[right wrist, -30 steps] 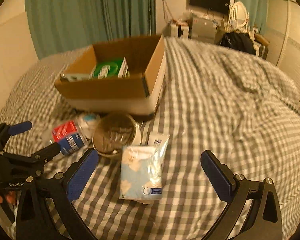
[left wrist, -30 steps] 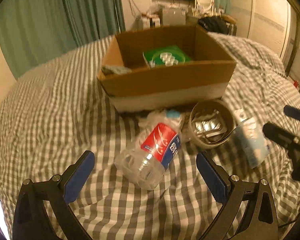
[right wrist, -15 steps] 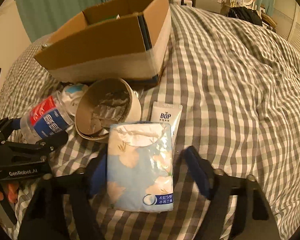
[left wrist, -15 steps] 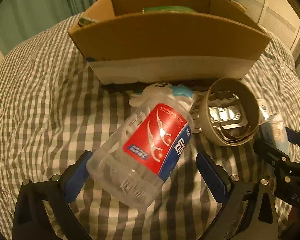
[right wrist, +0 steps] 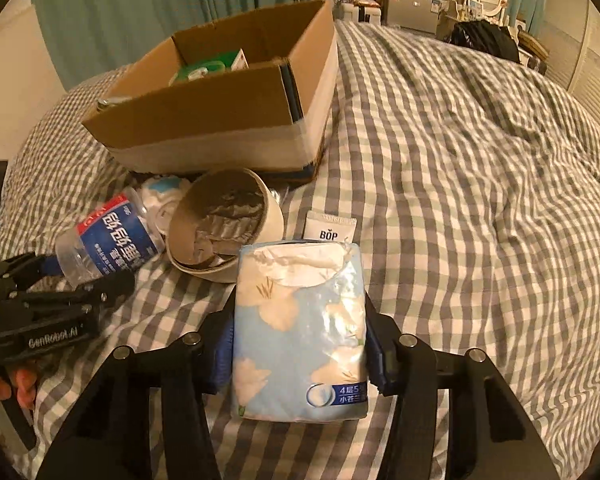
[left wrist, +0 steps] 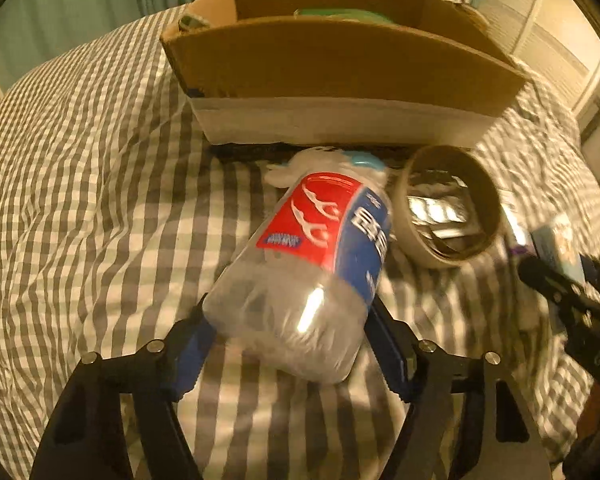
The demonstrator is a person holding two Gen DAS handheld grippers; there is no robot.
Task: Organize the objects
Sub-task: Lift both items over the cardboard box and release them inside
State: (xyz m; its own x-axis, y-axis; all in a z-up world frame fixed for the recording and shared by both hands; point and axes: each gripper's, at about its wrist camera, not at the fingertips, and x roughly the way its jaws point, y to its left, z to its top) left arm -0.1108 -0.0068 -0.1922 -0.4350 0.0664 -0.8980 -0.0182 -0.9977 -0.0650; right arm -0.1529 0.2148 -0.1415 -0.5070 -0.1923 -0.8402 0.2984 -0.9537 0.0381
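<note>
A clear plastic bottle [left wrist: 304, 272] with a red and blue label lies on the checked bedspread, its base between the blue pads of my left gripper [left wrist: 288, 332], which is shut on it. In the right wrist view the same bottle [right wrist: 108, 240] shows at the left. My right gripper [right wrist: 300, 344] is shut on a light blue tissue pack [right wrist: 300, 332] with white flowers. The open cardboard box [left wrist: 340, 68] stands just behind, also seen as the box [right wrist: 228, 108], with a green item [right wrist: 204, 66] inside.
A round paper bowl [right wrist: 224, 224] holding foil blister packs lies tipped beside the bottle. A white tube [right wrist: 330, 228] lies behind the tissue pack. A white crumpled thing [left wrist: 320, 160] sits at the bottle's neck. Green curtains and furniture stand beyond the bed.
Both grippers moved forward and down, then went from open to shut: the left one on the bottle's base, the right one on the tissue pack.
</note>
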